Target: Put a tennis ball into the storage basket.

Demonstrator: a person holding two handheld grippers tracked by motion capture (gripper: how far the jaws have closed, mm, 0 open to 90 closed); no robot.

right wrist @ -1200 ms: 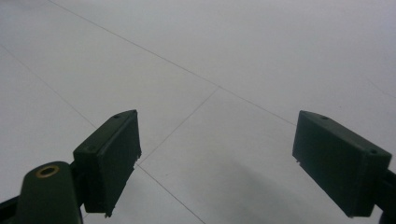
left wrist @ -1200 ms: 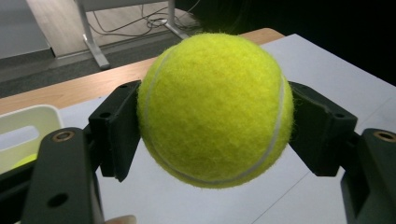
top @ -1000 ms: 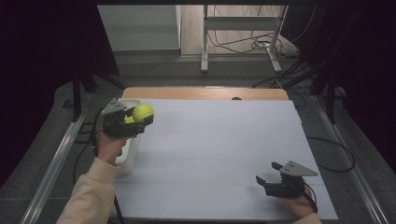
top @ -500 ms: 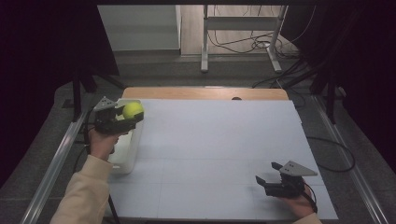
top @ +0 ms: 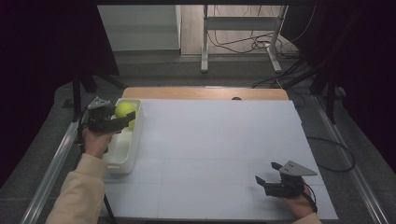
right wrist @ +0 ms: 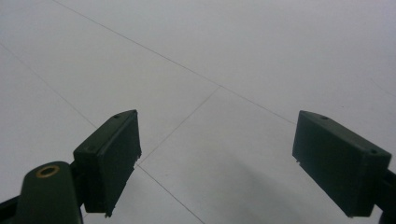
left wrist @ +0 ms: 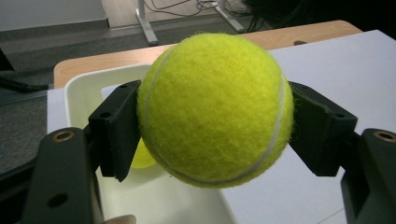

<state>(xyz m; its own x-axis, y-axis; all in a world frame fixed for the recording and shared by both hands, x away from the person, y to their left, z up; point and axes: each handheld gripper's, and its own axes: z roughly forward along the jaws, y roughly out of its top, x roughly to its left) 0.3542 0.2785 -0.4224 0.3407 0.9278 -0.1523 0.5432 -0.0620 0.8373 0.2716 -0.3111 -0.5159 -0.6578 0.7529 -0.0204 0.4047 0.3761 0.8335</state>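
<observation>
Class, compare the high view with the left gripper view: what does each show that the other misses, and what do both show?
High view alone: the right gripper, jaws open, low over the white table, and both forearms. Left gripper view alone: a second yellow ball lying in the white bin, behind the held one. Both: the left gripper shut on a tennis ball above that bin.

A lab or test room: dark curtains [top: 42,56] ring a white table [top: 219,154], loose cables [top: 243,44] on the floor.
</observation>
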